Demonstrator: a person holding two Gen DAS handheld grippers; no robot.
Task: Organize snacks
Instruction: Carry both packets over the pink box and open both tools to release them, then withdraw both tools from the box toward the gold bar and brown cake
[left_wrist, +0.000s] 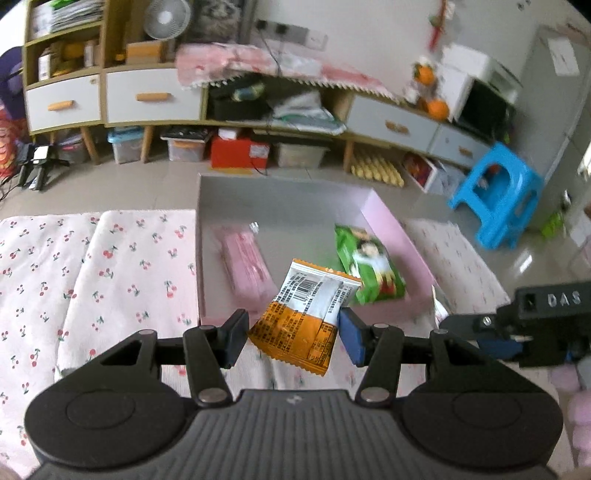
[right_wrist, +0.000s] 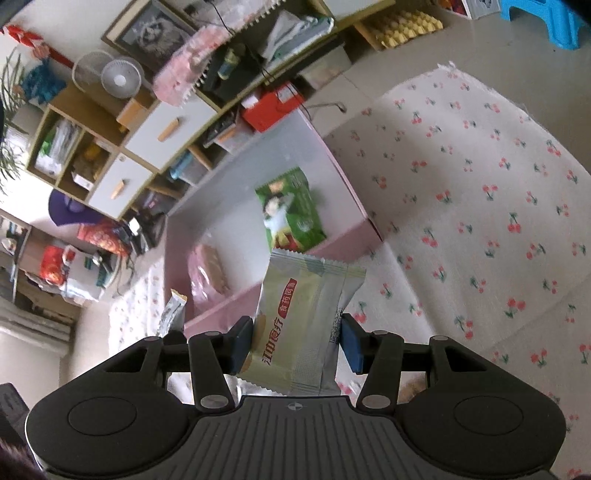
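Observation:
My left gripper (left_wrist: 293, 332) is shut on an orange and white snack packet (left_wrist: 303, 317), held just before the near wall of a pink box (left_wrist: 399, 236). Inside the box lie a pink packet (left_wrist: 245, 269) on the left and a green packet (left_wrist: 369, 269) on the right. My right gripper (right_wrist: 295, 343) is shut on a pale green and cream packet (right_wrist: 299, 325), also in front of the pink box (right_wrist: 236, 306), where the green packet (right_wrist: 291, 210) and pink packet (right_wrist: 207, 277) show. The right gripper's black housing (left_wrist: 546, 325) sits at the right edge of the left wrist view.
The box rests on a white cherry-print cloth (left_wrist: 110, 266) spread over the floor. Behind it stands a low cabinet with drawers (left_wrist: 151, 96), with storage bins and a red box (left_wrist: 240, 151) beneath. A blue plastic stool (left_wrist: 495, 199) stands at the right.

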